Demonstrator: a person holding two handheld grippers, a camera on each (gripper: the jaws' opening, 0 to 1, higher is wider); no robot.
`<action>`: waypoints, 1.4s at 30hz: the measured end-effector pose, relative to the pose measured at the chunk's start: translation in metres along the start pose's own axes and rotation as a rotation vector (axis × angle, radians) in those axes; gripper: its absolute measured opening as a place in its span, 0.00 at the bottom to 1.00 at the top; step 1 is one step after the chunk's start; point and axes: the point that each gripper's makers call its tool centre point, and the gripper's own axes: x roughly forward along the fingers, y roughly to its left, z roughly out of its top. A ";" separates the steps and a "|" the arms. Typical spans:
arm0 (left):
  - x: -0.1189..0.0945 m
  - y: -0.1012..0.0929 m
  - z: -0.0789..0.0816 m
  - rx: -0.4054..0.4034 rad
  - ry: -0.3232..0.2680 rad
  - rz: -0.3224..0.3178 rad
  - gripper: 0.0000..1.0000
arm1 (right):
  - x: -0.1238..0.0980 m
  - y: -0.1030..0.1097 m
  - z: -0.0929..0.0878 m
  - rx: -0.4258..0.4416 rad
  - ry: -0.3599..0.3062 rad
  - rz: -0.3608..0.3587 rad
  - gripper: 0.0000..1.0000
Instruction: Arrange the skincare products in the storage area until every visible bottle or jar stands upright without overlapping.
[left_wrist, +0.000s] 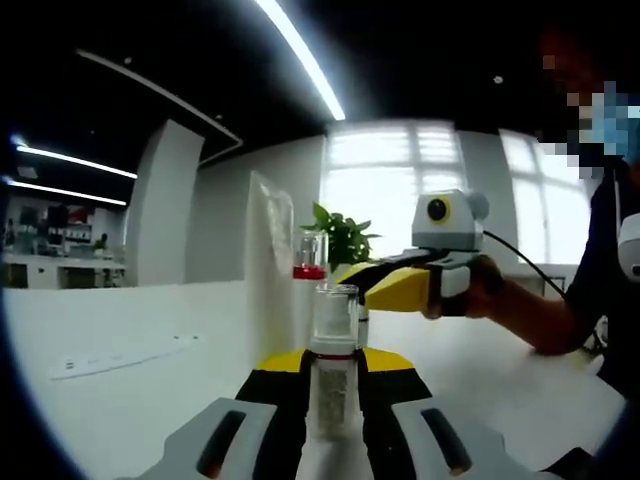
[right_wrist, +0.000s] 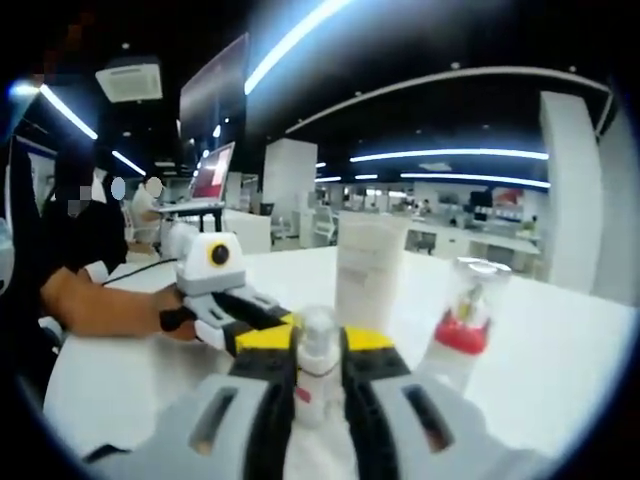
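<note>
Gripping upright bottles, left gripper (left_wrist: 333, 400) clear-capped bottle (left_wrist: 334, 365), right gripper (right_wrist: 318, 385) small bottle (right_wrist: 316, 365)

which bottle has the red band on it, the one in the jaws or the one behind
The bottle with the red band stands behind, on the table; the clear-capped bottle sits between the left hand-held gripper jaws.

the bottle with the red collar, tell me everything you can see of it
The bottle with the red collar is a small clear container, seemingly plastic or glass, with a see-through domed cap over a red band at its neck and a pale body below. It looks roughly upright on the white table, a little apart from the tall frosted bottle. Neither gripper touches it. In the left gripper view it stands beyond the held bottle.
</note>
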 end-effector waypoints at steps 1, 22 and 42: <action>0.000 0.000 0.000 -0.003 0.000 0.001 0.17 | 0.000 0.000 -0.001 -0.002 0.007 -0.002 0.15; -0.009 0.001 -0.003 -0.031 -0.014 0.033 0.18 | -0.004 0.002 -0.011 -0.025 0.064 0.018 0.10; -0.009 0.000 -0.001 -0.037 -0.026 0.037 0.17 | -0.006 0.002 -0.007 -0.042 0.063 0.019 0.10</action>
